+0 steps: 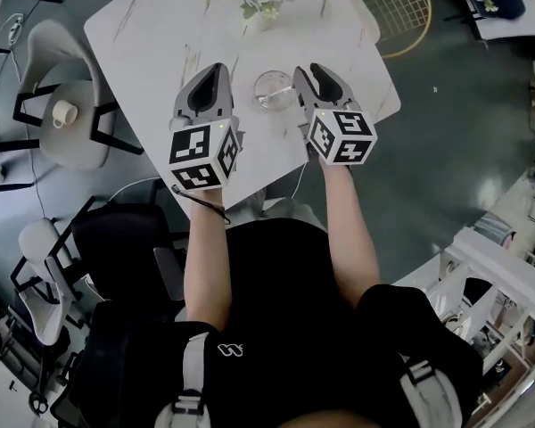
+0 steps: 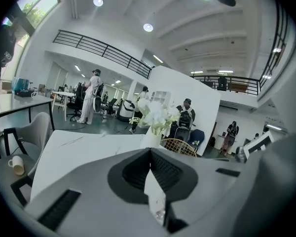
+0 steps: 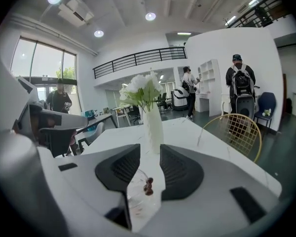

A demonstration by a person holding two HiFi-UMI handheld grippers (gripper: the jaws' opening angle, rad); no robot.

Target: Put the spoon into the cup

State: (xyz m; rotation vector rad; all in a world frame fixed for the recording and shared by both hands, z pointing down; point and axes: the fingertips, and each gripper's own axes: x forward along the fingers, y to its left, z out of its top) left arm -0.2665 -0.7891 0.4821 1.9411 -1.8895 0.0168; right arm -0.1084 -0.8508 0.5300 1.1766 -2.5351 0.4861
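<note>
My right gripper (image 3: 150, 149), jaws wide apart, empty, glass cup (image 3: 135, 197) partly hidden below them, contents indistinct, my left gripper (image 2: 150, 150), jaws closed, empty.

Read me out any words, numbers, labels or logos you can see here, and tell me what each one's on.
No readable words or numbers anywhere.
Left marker cube, right marker cube: black-and-white square patterns only, no letters.
Dark clothing: small white looped emblem, no lettering.

Clear glass cup with the spoon in it

The cup (image 1: 272, 89) stands upright on the table, on the person's side of the white flower vase (image 3: 153, 127) and a little apart from it. The spoon's (image 3: 148, 185) dark, knobbed end leans against the inside of the cup.
</note>
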